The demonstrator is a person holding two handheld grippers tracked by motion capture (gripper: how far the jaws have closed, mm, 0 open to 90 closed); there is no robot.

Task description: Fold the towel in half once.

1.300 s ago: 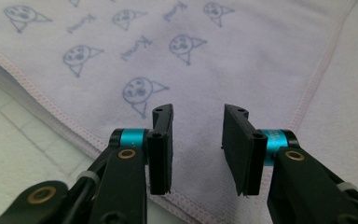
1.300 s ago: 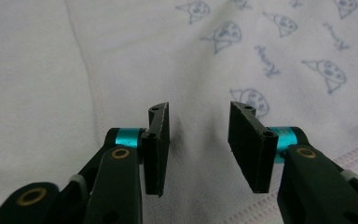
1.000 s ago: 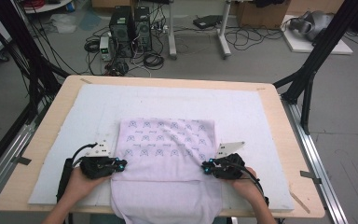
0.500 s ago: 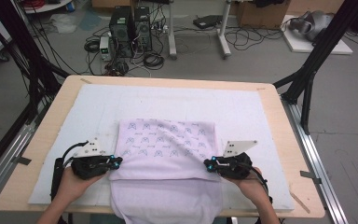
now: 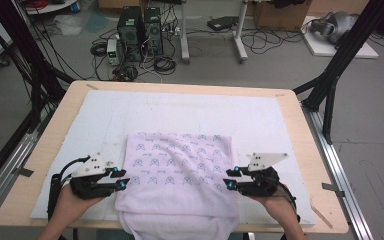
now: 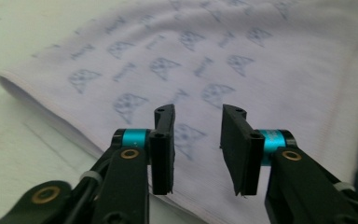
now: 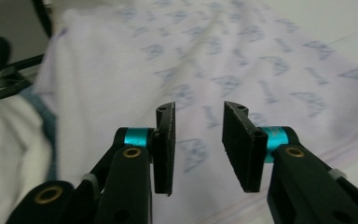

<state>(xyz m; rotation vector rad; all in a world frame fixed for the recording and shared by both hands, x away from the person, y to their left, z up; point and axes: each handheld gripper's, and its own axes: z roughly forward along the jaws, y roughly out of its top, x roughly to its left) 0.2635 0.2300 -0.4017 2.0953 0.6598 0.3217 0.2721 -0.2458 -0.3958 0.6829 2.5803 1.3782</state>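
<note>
Both my tongs have just opened and lifted off the folded white cloth with blue printed motifs. My left tongs and right tongs now gape empty beside its edges. It lies on the white-padded wooden table, front edge overhanging.

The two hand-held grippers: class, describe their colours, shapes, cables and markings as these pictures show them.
Each gripper, left and right, has a black body with a pale grey three-cornered plate on top. The jaws are flat black pads on black linkage arms, with turquoise collars and brass-coloured pivot rivets. A black cable loops from the left gripper. The forearms are bare, with no sleeves in view.
</note>
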